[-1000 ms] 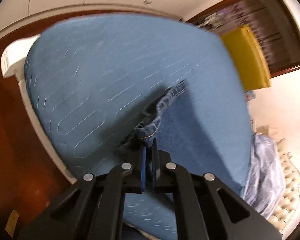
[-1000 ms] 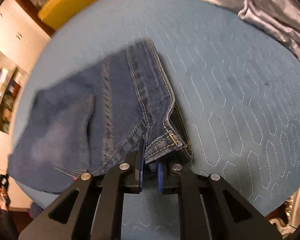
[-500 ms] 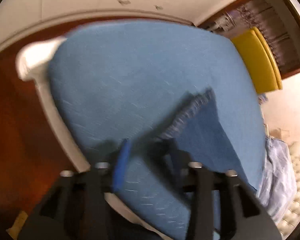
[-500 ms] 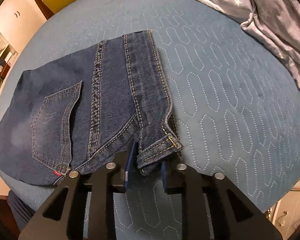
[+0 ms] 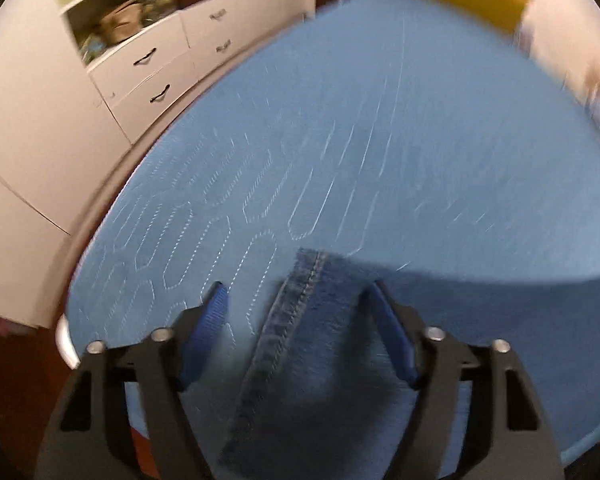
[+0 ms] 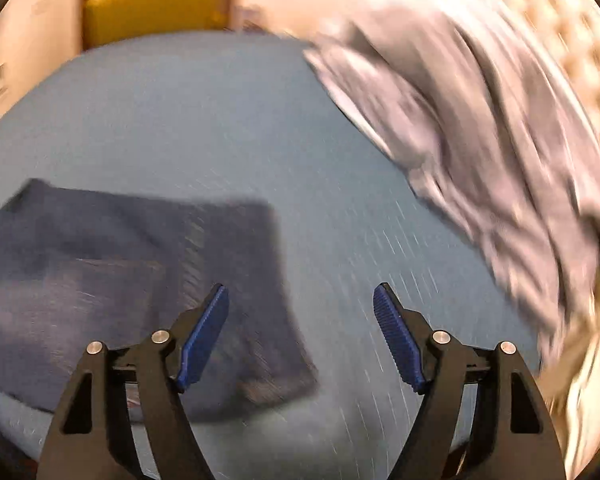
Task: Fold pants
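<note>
Dark blue jeans point(image 6: 112, 280) lie folded flat on the quilted blue bed cover point(image 6: 228, 128), at the lower left of the right wrist view. My right gripper point(image 6: 301, 292) hovers above their right edge with its jaws opening wide and nothing pressed between the pads. In the left wrist view a stitched seam of the jeans point(image 5: 300, 320) runs under my left gripper point(image 5: 296, 292). Its jaws are opening too, and the blue pads point(image 5: 216, 308) stand clear of the denim on both sides. Both views are blurred by motion.
A crumpled grey star-print blanket point(image 6: 480, 152) lies on the bed at the right, against a tufted cream headboard point(image 6: 572, 40). A yellow chair point(image 6: 152, 4) stands beyond the bed's far edge. White drawers and a shelf point(image 5: 152, 60) stand past the bed's left edge.
Both grippers have let go of the jeans and opened. The right one rose and swung right, the left rolled and swung toward the drawers. The jeans now lie flat.
</note>
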A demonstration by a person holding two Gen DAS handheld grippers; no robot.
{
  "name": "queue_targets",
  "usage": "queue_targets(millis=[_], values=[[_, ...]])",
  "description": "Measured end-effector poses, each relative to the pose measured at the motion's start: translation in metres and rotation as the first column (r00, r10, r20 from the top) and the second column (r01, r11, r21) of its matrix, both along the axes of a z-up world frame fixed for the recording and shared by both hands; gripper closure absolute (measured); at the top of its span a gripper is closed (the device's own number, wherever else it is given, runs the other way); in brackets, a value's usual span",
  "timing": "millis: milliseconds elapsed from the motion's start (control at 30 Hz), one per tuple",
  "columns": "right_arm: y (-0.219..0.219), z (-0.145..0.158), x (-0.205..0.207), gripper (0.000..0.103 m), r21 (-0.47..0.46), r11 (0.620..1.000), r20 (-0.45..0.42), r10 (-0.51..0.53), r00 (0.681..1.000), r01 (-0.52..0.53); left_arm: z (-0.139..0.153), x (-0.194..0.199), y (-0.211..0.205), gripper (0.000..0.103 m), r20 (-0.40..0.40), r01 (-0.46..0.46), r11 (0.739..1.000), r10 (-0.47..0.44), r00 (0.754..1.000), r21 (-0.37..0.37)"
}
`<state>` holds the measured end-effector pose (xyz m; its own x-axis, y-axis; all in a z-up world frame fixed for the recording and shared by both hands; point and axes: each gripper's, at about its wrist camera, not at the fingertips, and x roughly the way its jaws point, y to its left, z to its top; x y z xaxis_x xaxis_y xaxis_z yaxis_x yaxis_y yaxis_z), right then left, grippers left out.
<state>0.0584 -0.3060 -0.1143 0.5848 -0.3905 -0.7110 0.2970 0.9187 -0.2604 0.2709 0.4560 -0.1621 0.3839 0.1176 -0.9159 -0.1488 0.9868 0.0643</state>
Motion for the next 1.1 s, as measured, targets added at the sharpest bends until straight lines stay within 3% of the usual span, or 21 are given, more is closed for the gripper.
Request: queue_targets(millis=[33, 67, 200, 267, 333, 433, 500, 567, 633, 700, 767, 867, 967, 1000, 1100], values=[[0.004, 0.002, 0.006, 0.027, 0.002, 0.999, 0.005, 0.034, 0.999, -0.034, -0.006, 0.005, -0.001, 0.059, -0.025, 0.025, 1.0, -0.025, 0.999, -0.011], [0.01, 0.002, 0.018, 0.027, 0.009, 0.997, 0.009, 0.082, 0.997, -0.082, -0.007, 0.005, 0.002, 0.06, -0.018, 0.022, 0.999, -0.023, 1.0, -0.031], [0.023, -0.02, 0.07, 0.031, 0.065, 0.972, -0.025, 0.23, 0.973, -0.228, -0.005, 0.01, 0.015, 0.057, -0.026, -0.054, 0.996, 0.052, 0.998, -0.072], [0.03, -0.036, 0.097, 0.038, 0.106, 0.953, -0.056, 0.291, 0.955, -0.284, -0.001, 0.007, 0.011, 0.049, -0.012, -0.101, 0.995, 0.1, 0.995, -0.024], [0.036, -0.058, 0.123, 0.044, 0.142, 0.932, -0.092, 0.348, 0.933, -0.333, 0.004, -0.001, 0.008, 0.049, 0.012, -0.137, 0.99, 0.136, 0.991, 0.02], [0.031, -0.094, 0.151, 0.045, 0.094, 0.951, -0.164, 0.307, 0.937, -0.295, 0.02, -0.024, -0.022, 0.05, 0.129, -0.183, 0.98, 0.172, 0.977, 0.082], [0.023, -0.107, 0.152, 0.045, 0.107, 0.951, -0.118, 0.3, 0.946, -0.289, 0.042, -0.044, -0.051, 0.045, 0.259, -0.154, 0.982, 0.121, 0.958, 0.113], [0.02, -0.112, 0.144, 0.043, 0.11, 0.955, -0.064, 0.285, 0.956, -0.277, 0.058, -0.058, -0.088, 0.043, 0.322, -0.08, 0.989, 0.037, 0.946, 0.123], [0.027, -0.117, 0.135, 0.043, 0.08, 0.963, -0.02, 0.258, 0.966, -0.256, 0.068, -0.065, -0.128, 0.042, 0.369, 0.0, 0.993, -0.044, 0.929, 0.117], [0.039, -0.121, 0.13, 0.042, 0.0, 0.969, -0.013, 0.246, 0.969, -0.246, 0.072, -0.065, -0.187, 0.042, 0.373, 0.158, 0.986, -0.168, 0.913, 0.058], [0.042, -0.122, 0.128, 0.041, -0.012, 0.971, -0.013, 0.24, 0.971, -0.24, 0.07, -0.057, -0.242, 0.051, 0.383, 0.273, 0.961, -0.264, 0.885, 0.033], [0.035, -0.122, 0.132, 0.041, 0.037, 0.97, -0.005, 0.242, 0.97, -0.241, 0.052, -0.039, -0.333, 0.072, 0.356, 0.474, 0.881, -0.442, 0.823, -0.003], [0.025, -0.125, 0.138, 0.041, 0.053, 0.968, -0.001, 0.245, 0.97, -0.244, 0.028, -0.018, -0.406, 0.079, 0.321, 0.615, 0.782, -0.56, 0.764, -0.102], [0.024, -0.126, 0.139, 0.041, 0.052, 0.968, 0.002, 0.245, 0.969, -0.245, 0.018, -0.01, -0.418, 0.08, 0.297, 0.638, 0.758, -0.583, 0.756, -0.133], [0.022, -0.127, 0.14, 0.041, 0.037, 0.968, 0.011, 0.246, 0.969, -0.247, -0.019, 0.017, -0.423, 0.079, 0.225, 0.659, 0.738, -0.624, 0.749, -0.146]])
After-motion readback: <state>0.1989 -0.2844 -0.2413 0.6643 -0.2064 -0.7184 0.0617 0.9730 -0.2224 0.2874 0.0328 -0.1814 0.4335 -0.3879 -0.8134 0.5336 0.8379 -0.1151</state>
